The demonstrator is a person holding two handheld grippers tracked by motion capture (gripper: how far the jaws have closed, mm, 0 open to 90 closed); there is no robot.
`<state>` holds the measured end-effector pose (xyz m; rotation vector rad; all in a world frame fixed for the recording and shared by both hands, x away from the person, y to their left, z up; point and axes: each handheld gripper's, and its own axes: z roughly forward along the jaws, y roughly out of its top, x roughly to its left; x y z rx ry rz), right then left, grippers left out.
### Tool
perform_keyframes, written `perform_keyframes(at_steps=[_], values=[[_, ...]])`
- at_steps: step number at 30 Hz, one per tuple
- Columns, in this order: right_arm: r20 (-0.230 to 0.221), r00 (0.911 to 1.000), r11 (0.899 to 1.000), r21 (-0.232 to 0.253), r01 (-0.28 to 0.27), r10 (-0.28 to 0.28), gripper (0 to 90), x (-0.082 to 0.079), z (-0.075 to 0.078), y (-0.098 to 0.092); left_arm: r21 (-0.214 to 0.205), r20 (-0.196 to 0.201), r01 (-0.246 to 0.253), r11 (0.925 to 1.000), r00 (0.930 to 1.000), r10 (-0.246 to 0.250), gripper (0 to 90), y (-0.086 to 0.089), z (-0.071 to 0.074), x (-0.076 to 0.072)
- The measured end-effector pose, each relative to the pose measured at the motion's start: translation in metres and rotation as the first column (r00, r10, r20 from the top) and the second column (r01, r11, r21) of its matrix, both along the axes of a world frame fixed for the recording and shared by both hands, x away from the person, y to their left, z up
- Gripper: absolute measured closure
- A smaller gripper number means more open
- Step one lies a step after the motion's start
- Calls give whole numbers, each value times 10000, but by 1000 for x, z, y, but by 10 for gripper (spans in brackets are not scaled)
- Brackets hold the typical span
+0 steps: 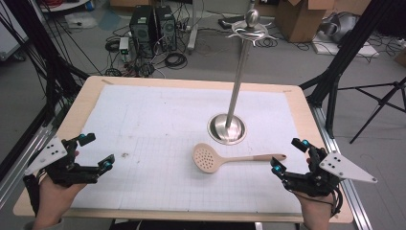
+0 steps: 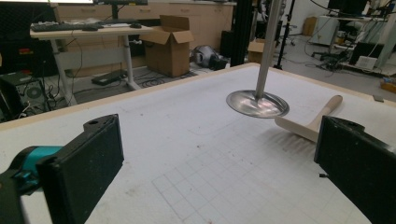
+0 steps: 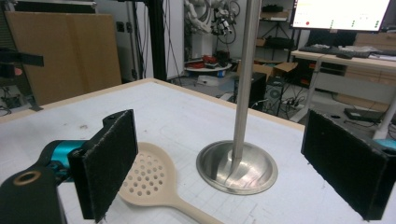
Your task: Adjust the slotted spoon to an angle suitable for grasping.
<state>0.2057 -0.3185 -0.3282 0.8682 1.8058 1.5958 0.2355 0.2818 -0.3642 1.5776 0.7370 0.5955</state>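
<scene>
Slotted spoon lies flat on the table, just in front of the steel stand, bowl left, handle right. Left gripper and right gripper both gape wide, holding nothing, well apart at the near corners. Right gripper view shows the spoon's perforated bowl close up; left gripper view catches its handle beside the stand's base.

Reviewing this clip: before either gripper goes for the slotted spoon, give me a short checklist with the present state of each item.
1. Right gripper jaws open, nothing between them: ok.
2. Left gripper jaws open, nothing held: ok.
3. Slotted spoon lies flat on the white mat, untouched: ok.
4. Spoon handle end points toward the right gripper, free to grasp: ok.
5. Steel stand upright beside the spoon, apart from it: ok.
6. Hooks at the stand's top free: cannot tell.
</scene>
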Motion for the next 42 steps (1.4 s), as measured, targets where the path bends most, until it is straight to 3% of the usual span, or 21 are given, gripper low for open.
perform_keyframes(at_steps=[12,15,17,19,20,22,23,26,28,32,33,34,37,42], values=[[-529,9968,9972,-400,-625,604,99,7,-8,9,-34,-94,131,9999,9999,-132,18,-2,-2,1],[-592,9973,9988,-200,-456,443,103,11,-11,11,-2,-73,184,9998,9998,-184,18,-1,-2,0],[-707,9968,9991,-152,-386,374,176,15,-15,12,-15,-70,168,9999,9998,-168,18,-1,-2,0],[-771,9963,9992,-142,-382,370,195,16,-17,12,-26,-82,163,9999,9998,-163,18,0,-2,0],[-925,9948,9987,-229,-451,428,282,20,-23,13,-20,-96,155,9999,9998,-155,19,0,-2,1],[-1032,9937,9985,-266,-479,449,316,21,-25,14,-24,-123,126,9999,9998,-126,19,0,-4,2],[-1083,9928,9976,-412,-559,512,397,24,-30,15,8,-151,140,9999,9998,-140,20,0,-4,2],[-1167,9914,9962,-568,-659,589,457,27,-33,15,13,-234,146,9999,9996,-146,20,-1,-6,3],[-1338,9877,9937,-659,-907,812,559,30,-38,17,72,-269,192,9998,9995,-190,20,-2,-7,4],[-1490,9837,9910,-733,-1123,1005,644,34,-43,19,124,-314,233,9997,9992,-229,21,-3,-9,4],[-1556,9814,9878,-892,-1273,1124,737,36,-46,21,120,-309,239,9996,9992,-235,21,-2,-9,4],[-1547,9819,9873,-978,-1250,1090,772,37,-47,23,138,-327,216,9997,9992,-211,21,-1,-9,5],[-1701,9765,9827,-1061,-1520,1327,843,40,-50,27,52,-317,179,9998,9993,-177,21,-1,-10,5],[-1814,9729,9754,-1404,-1699,1434,888,47,-57,37,89,-351,203,9998,9992,-200,21,-1,-11,5]])
